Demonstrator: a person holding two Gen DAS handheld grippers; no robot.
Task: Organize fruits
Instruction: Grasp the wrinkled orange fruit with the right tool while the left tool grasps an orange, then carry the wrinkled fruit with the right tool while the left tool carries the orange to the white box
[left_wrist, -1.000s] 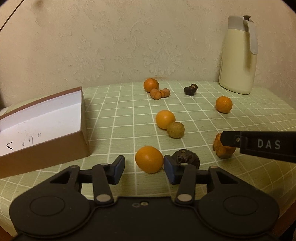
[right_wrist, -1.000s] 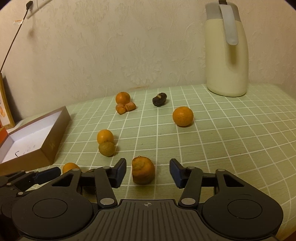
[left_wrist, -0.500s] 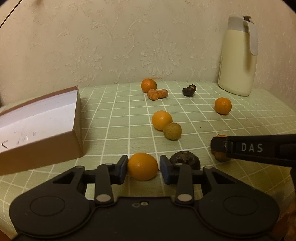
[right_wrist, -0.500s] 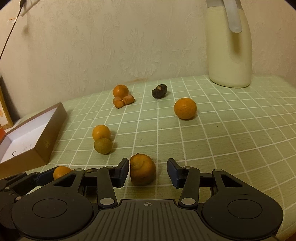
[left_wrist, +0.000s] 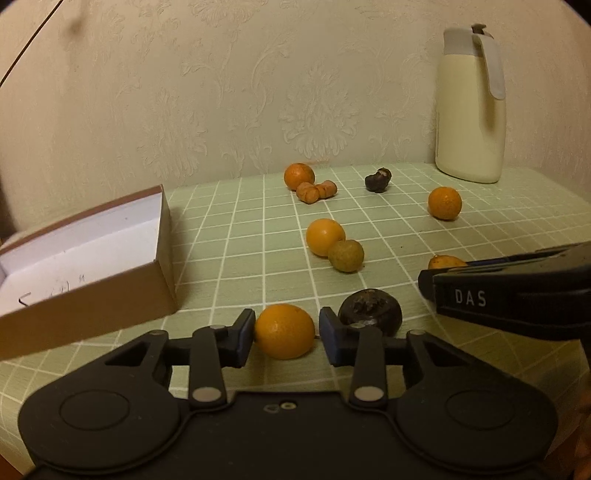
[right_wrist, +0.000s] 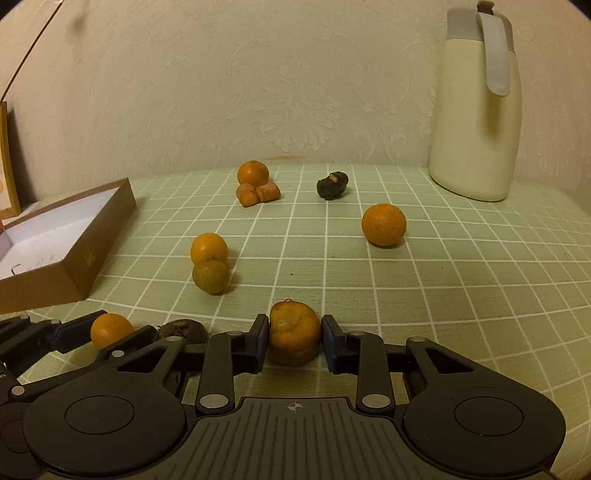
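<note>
My left gripper (left_wrist: 285, 334) is shut on a smooth orange (left_wrist: 283, 331) that sits low over the green checked cloth, beside a dark wrinkled fruit (left_wrist: 370, 315). My right gripper (right_wrist: 294, 339) is shut on a lumpy, wrinkled orange (right_wrist: 293, 336). The left gripper's orange also shows in the right wrist view (right_wrist: 110, 329). The open brown box (left_wrist: 85, 254) with a white inside lies to the left, also in the right wrist view (right_wrist: 70, 240). Loose on the cloth are an orange (right_wrist: 208, 248) touching a green fruit (right_wrist: 210, 277), and another orange (right_wrist: 383, 224).
A cream thermos jug (right_wrist: 476, 110) stands at the back right by the wall. At the back are an orange with two small orange pieces (right_wrist: 256, 184) and a dark fruit (right_wrist: 332, 185). The right gripper's side (left_wrist: 517, 291) crosses the left wrist view.
Both grippers have closed: the left jaws came in onto the smooth orange, the right jaws onto the wrinkled orange. Both moved slightly forward over their fruit.
</note>
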